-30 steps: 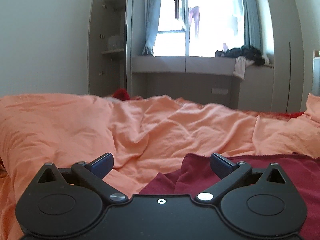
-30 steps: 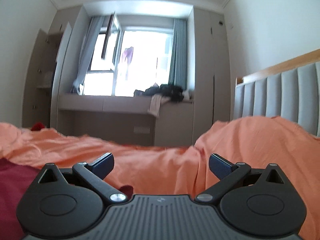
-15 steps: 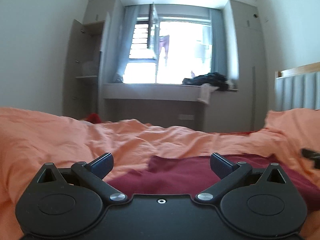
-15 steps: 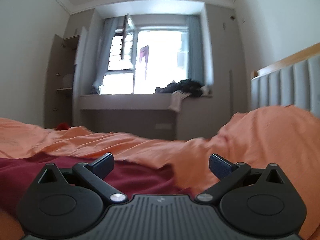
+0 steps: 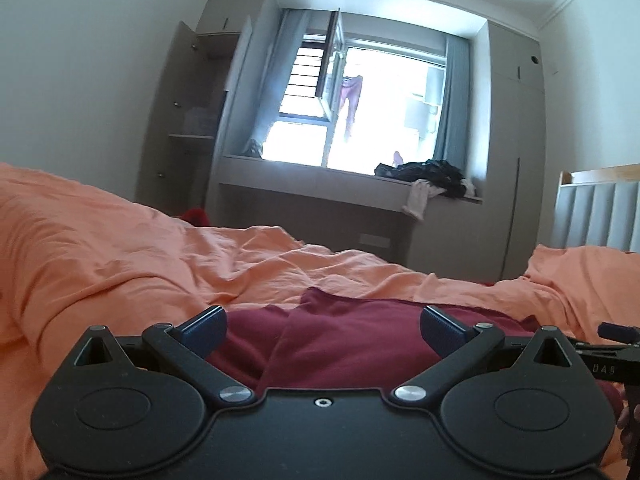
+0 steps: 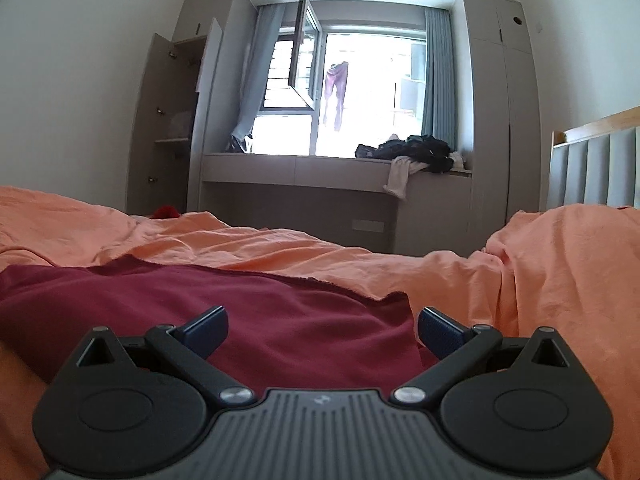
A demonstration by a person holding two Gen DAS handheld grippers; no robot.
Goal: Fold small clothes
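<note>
Bedroom, bright window (image 6: 360, 92) at the back with clothes heaped on its ledge (image 6: 416, 148), open cupboard (image 6: 172, 120) on the left, padded headboard (image 6: 596, 164) on the right. Orange sheet (image 5: 120, 256) covers the bed, rumpled. Dark red garment (image 6: 248, 312) lies spread on the sheet, a fold ridge showing in the left view (image 5: 344, 340). Left tongs (image 5: 323, 326) wide open, empty, low over the garment's left part. Right tongs (image 6: 322, 326) wide open too, holding nothing, over the garment's right edge near the sheet; its tip shows at the left view's right edge (image 5: 616, 330).
</note>
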